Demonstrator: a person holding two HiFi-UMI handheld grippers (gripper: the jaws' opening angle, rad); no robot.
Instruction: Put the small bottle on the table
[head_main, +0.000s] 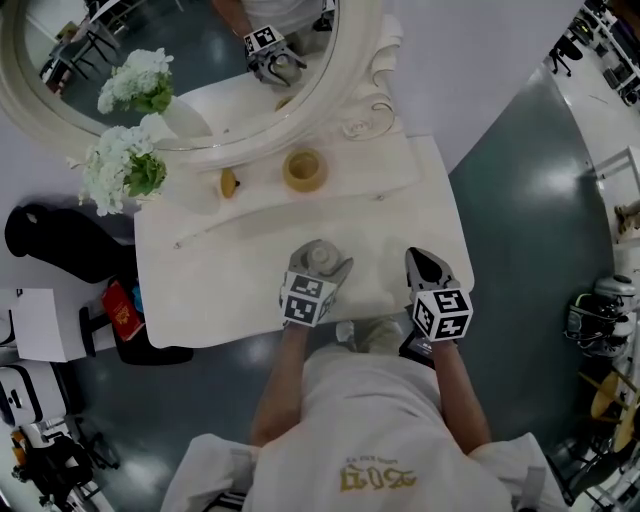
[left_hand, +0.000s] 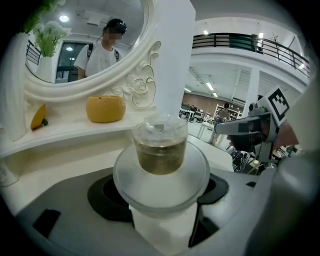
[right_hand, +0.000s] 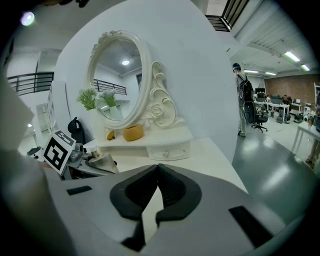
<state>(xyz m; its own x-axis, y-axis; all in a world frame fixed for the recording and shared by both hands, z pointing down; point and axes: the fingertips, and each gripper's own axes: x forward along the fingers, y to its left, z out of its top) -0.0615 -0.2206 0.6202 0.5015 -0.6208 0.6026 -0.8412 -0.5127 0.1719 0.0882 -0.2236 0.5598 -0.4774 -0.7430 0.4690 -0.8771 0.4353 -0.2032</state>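
The small bottle (head_main: 320, 257) is frosted white with a clear cap over a gold neck. It stands upright between the jaws of my left gripper (head_main: 318, 268) over the near middle of the white dressing table (head_main: 230, 270). In the left gripper view the bottle (left_hand: 161, 165) fills the gap, and the black pads (left_hand: 102, 196) press its sides. Whether its base touches the table is hidden. My right gripper (head_main: 428, 265) hovers to the right of it near the table's front right corner. In its own view that gripper (right_hand: 159, 172) is shut and holds nothing.
An oval mirror (head_main: 190, 70) in a white frame stands at the back of the table on a raised shelf. The shelf holds a yellow round jar (head_main: 304, 170) and a small yellow object (head_main: 229, 183). White flowers (head_main: 125, 165) stand at the back left. Grey floor surrounds the table.
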